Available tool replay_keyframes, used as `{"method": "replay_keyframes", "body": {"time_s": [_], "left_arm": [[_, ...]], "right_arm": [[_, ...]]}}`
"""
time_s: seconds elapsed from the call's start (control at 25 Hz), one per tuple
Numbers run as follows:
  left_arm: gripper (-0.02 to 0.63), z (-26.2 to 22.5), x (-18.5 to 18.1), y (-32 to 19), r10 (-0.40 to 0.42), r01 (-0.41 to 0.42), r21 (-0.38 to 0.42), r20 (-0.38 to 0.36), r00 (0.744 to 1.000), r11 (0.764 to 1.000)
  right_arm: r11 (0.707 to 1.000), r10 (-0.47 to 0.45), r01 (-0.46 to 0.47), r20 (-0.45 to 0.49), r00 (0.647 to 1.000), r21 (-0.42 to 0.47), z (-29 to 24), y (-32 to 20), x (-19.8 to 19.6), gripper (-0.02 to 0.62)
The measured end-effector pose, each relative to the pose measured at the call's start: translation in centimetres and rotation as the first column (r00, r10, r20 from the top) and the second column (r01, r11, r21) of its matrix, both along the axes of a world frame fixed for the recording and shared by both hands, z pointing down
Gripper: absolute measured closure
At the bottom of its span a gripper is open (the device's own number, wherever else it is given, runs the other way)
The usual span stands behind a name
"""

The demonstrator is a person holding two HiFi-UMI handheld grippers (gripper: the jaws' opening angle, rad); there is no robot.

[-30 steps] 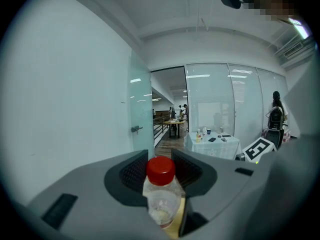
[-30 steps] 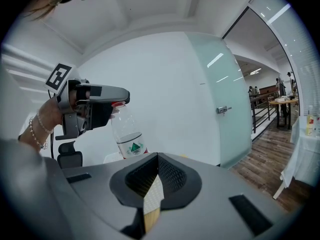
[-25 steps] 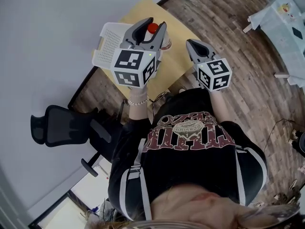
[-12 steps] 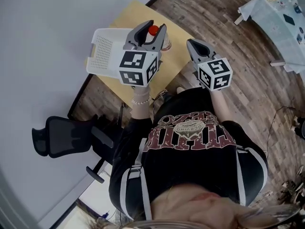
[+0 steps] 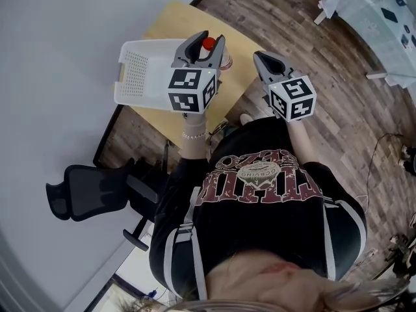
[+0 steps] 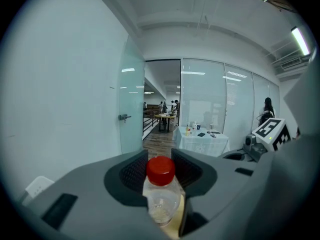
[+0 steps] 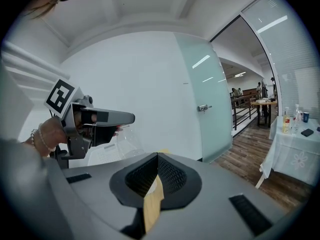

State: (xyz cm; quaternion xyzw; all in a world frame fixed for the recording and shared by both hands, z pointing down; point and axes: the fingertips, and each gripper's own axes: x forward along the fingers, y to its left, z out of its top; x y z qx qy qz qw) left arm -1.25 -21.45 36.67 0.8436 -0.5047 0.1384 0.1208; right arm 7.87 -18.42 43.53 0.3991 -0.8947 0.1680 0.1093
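Note:
A clear plastic bottle (image 6: 161,199) with a red cap (image 6: 160,169) is clamped in my left gripper (image 6: 160,158), neck between the jaws. In the head view this gripper (image 5: 202,47) hangs over the yellow table (image 5: 170,19), and the red cap (image 5: 208,43) shows between its fingers. My right gripper (image 5: 264,61) is to its right, over the table's near corner, shut and holding nothing. In the right gripper view its own jaws (image 7: 157,160) stand almost closed, and the left gripper (image 7: 97,123) with the clear bottle (image 7: 127,140) is at the left.
A white perforated basket (image 5: 142,73) sits on the table left of the left gripper. A black office chair (image 5: 91,190) stands by the wall below it. Wooden floor lies to the right, with a cloth-covered table (image 6: 202,140) and a glass door (image 7: 200,104) further off.
Both gripper views have swung, so the door and far room shifted in them. The basket shows more fully beside the left gripper. The bottle stays clamped; the right jaws stay closed.

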Motion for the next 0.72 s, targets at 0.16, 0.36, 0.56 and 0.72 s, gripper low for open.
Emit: {"method": "replay_keyframes", "body": {"time_s": [0.16, 0.36, 0.56, 0.72], "left_arm": [[0.416, 1.5, -0.1, -0.3, -0.009, 0.009, -0.016, -0.013, 1.000, 1.000], [0.416, 3.7, -0.6, -0.7, -0.034, 0.034, -0.034, -0.013, 0.999, 0.999], [0.416, 6.2, -0.8, -0.9, -0.049, 0.049, -0.065, -0.001, 0.999, 0.997], [0.416, 7.7, -0.7, -1.2, -0.060, 0.060, -0.081, -0.002, 0.998, 0.995]], "right_arm": [[1.000, 0.003, -0.003, -0.005, 1.000, -0.010, 0.6, -0.2, 0.0, 0.578], [1.000, -0.003, 0.003, -0.009, 1.000, -0.024, 1.2, -0.6, -0.5, 0.578], [0.999, -0.007, 0.007, -0.014, 1.000, -0.034, 1.7, -1.0, -0.9, 0.578], [0.999, -0.010, 0.009, -0.017, 1.000, -0.042, 2.1, -1.5, -1.0, 0.578]]}}
